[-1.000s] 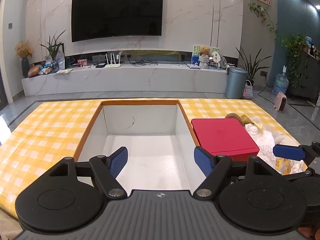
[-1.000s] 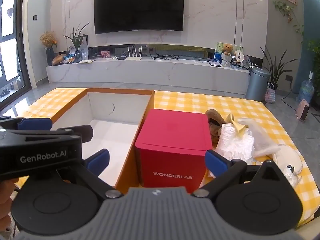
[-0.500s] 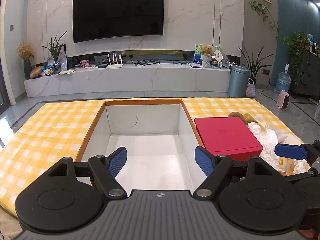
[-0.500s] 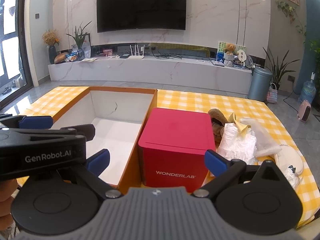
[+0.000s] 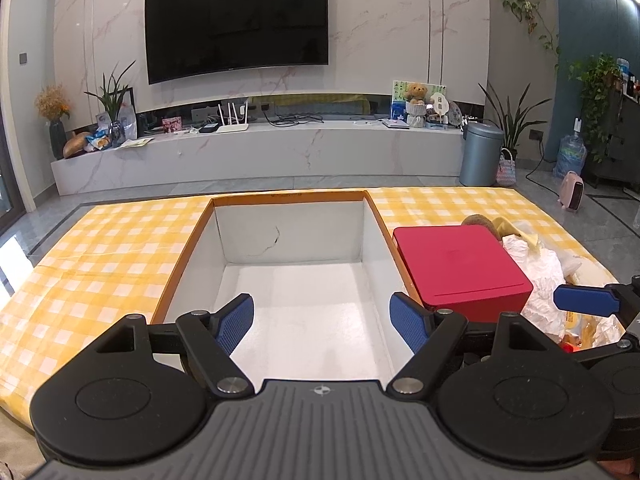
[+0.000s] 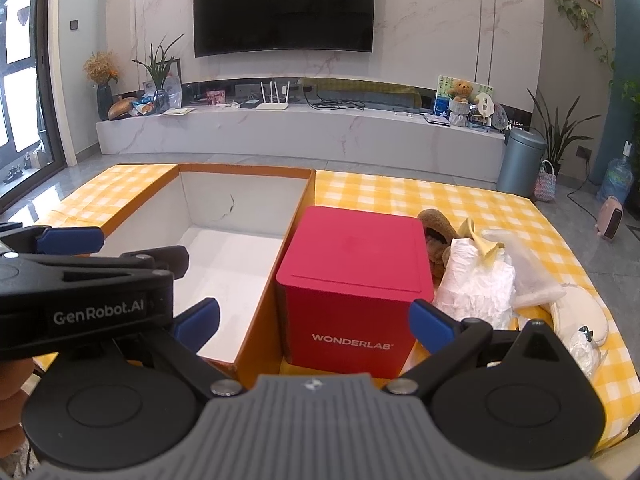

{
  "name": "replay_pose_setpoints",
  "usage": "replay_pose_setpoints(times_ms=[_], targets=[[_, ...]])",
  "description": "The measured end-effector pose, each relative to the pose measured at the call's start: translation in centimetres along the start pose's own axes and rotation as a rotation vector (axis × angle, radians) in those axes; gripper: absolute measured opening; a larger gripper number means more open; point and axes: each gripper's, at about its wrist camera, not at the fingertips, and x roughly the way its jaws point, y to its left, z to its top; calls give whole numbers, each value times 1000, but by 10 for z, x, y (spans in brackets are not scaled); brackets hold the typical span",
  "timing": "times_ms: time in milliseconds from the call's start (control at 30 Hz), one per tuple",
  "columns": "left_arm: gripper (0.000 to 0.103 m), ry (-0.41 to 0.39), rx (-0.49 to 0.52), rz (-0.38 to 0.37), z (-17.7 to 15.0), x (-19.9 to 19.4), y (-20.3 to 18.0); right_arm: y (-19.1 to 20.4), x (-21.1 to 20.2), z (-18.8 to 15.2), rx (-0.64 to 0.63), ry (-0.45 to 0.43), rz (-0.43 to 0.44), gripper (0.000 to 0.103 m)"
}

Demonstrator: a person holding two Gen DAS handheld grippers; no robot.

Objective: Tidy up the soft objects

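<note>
An open box with orange rim and white inside (image 5: pixel 296 264) (image 6: pixel 224 236) sits on the yellow checked cloth. My left gripper (image 5: pixel 322 322) hangs open above its near end, holding nothing. A red WONDERLAB box (image 6: pixel 352 280) (image 5: pixel 456 268) stands just right of it. My right gripper (image 6: pixel 314 320) is open in front of the red box, nothing between its fingers. Right of the red box lies a heap of soft things: a brown plush (image 6: pixel 438 228), a white crumpled cloth (image 6: pixel 476 284) (image 5: pixel 540 276), a yellow cloth (image 6: pixel 480 244), a clear plastic bag (image 6: pixel 524 272) and a cream plush (image 6: pixel 580 312).
The checked table (image 5: pixel 100 256) ends near the grippers and at the right. Beyond it are a marble TV bench (image 5: pixel 260 148), a grey bin (image 5: pixel 480 152) and a pink heater (image 5: pixel 572 196) on the floor. A hand (image 6: pixel 12 384) shows at the left edge.
Both views have risen and pulled back slightly, so the boxes sit a little lower in frame. Both grippers stay open; nothing on the table has moved.
</note>
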Motion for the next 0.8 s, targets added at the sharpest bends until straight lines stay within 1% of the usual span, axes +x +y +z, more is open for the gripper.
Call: replay_pose_setpoints(times_ms=[233, 433, 800], targets=[[91, 10, 6, 8, 0, 0, 0, -1, 2, -1, 5, 7, 13, 98], [91, 9, 23, 16, -1, 0, -1, 0, 5, -2, -4, 14, 4, 100], [91, 17, 16, 4, -1, 0, -1, 0, 6, -3, -9, 21, 0, 100]])
